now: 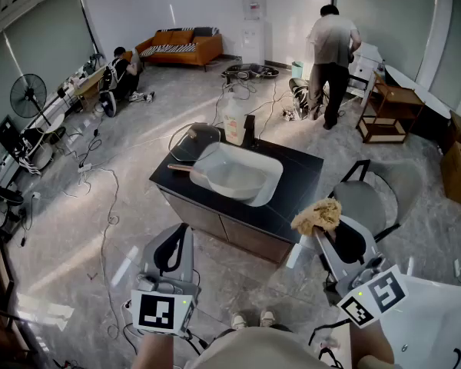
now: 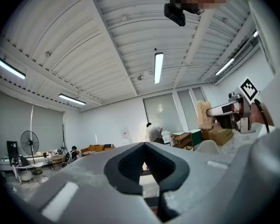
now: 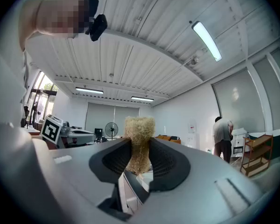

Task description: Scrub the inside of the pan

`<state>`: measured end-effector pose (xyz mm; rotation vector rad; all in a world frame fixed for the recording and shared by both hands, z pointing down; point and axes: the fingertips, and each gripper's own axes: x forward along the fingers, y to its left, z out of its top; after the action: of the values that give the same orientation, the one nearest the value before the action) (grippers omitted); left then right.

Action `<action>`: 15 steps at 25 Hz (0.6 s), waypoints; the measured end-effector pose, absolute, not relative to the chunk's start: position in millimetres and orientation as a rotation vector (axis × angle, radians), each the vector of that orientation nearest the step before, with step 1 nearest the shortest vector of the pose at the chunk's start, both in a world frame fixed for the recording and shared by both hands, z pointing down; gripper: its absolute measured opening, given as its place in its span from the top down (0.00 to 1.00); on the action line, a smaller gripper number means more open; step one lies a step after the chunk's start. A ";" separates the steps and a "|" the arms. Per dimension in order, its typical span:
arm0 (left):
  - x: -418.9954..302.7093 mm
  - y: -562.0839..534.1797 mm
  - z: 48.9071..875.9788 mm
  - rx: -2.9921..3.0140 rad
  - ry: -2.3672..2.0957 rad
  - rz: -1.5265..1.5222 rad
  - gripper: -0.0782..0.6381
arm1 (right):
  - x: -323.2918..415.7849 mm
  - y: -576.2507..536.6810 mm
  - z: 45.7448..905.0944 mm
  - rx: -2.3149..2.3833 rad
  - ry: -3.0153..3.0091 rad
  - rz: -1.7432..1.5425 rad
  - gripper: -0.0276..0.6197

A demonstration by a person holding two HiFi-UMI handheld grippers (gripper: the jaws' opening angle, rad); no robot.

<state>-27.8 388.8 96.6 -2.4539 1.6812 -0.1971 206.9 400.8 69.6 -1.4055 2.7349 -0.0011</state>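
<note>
As it points level, the right gripper (image 3: 140, 149) pinches a scrubber (image 3: 139, 126).

On the counter (image 1: 298, 177) the pan (image 1: 201, 177) lies at the left end of the sink (image 1: 273, 183), with a jug (image 1: 233, 121) behind at the far edge. My left gripper (image 1: 180, 235) and right gripper (image 1: 320, 234) are before the near edge, the scrubber (image 1: 317, 216) between the right one's jaws.

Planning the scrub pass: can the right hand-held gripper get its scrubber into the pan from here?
Probably yes. The right hand-held gripper, shut on the scrubber, hangs by a corner of the counter. The pan lies uncovered in the sink, with nothing between. It needs to move in and down.
</note>
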 end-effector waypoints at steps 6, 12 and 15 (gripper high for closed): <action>-22.7 387.9 97.4 -2.456 1.686 -0.200 0.89 | 216.3 399.4 71.6 -1.427 2.726 -0.021 0.77; -9.5 386.8 100.3 -2.463 1.679 -0.214 0.89 | 224.3 399.4 76.7 -1.403 2.743 -0.043 0.77; -4.5 386.7 103.0 -2.464 1.682 -0.224 0.89 | 228.3 398.4 81.5 -1.394 2.754 -0.057 0.77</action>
<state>-4.5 386.7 103.0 -2.4638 1.6816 -0.2240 228.3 398.4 81.5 -1.3944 2.7541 -0.0566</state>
